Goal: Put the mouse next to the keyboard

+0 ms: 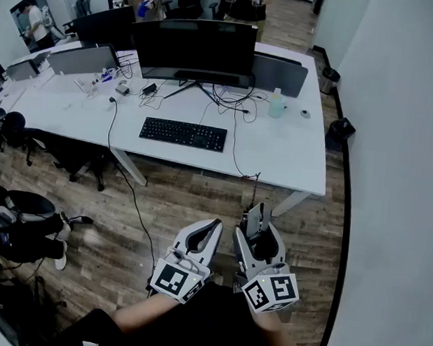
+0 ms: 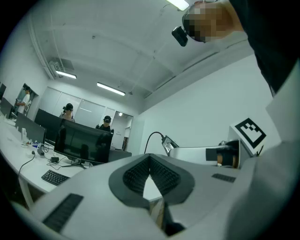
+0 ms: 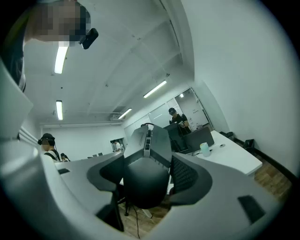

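The black keyboard (image 1: 183,134) lies on the white desk (image 1: 292,164) in front of a wide monitor (image 1: 194,46). A dark grey wired mouse (image 1: 255,218) is up in the air over the wooden floor, well short of the desk. My right gripper (image 1: 256,230) is shut on it, and its jaws stand wide around the mouse body (image 3: 149,159). The mouse cable (image 1: 256,185) runs up to the desk edge. Beside it on the left, my left gripper (image 1: 213,228) is shut and empty, its tips meeting (image 2: 150,157). The left gripper view shows the keyboard (image 2: 55,177) far off.
On the desk's right part stand a pale bottle (image 1: 277,104) and loose cables (image 1: 230,98). A power cord (image 1: 128,191) trails across the floor. Dark bins (image 1: 339,130) sit by the white wall on the right. Office chairs (image 1: 17,207) stand to the left, and people stand behind the desks.
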A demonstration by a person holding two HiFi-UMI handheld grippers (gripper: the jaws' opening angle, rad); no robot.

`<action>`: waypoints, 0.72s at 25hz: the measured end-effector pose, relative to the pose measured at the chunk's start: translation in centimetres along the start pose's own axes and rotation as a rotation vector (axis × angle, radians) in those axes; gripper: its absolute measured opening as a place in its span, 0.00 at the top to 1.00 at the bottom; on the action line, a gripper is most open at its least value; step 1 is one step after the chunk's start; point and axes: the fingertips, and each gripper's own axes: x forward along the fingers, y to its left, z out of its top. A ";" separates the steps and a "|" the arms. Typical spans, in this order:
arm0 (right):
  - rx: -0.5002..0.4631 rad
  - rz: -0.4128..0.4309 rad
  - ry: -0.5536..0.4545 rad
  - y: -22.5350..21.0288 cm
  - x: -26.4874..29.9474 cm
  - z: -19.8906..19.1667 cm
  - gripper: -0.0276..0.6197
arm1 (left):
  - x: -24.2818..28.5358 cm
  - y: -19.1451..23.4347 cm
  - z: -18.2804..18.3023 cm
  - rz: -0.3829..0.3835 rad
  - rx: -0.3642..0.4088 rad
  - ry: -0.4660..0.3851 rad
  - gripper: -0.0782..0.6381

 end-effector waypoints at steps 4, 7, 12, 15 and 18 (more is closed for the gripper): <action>0.009 -0.012 -0.008 -0.4 -0.5 0.0 0.49 | -0.3 -0.3 0.2 -0.003 0.004 -0.009 0.88; -0.026 -0.017 -0.021 -0.6 -1.3 0.8 0.49 | -0.3 -0.7 0.3 0.005 0.011 -0.009 0.88; -0.061 -0.029 -0.036 -0.9 -2.1 1.6 0.49 | -0.5 -0.8 -0.2 0.028 0.010 0.006 0.88; -0.057 -0.036 -0.030 -1.2 -2.2 1.4 0.49 | -0.7 -0.5 -0.5 0.035 0.010 0.016 0.88; -0.054 -0.038 -0.017 -1.3 -2.0 0.6 0.49 | -0.9 0.3 -0.8 0.046 0.006 0.017 0.89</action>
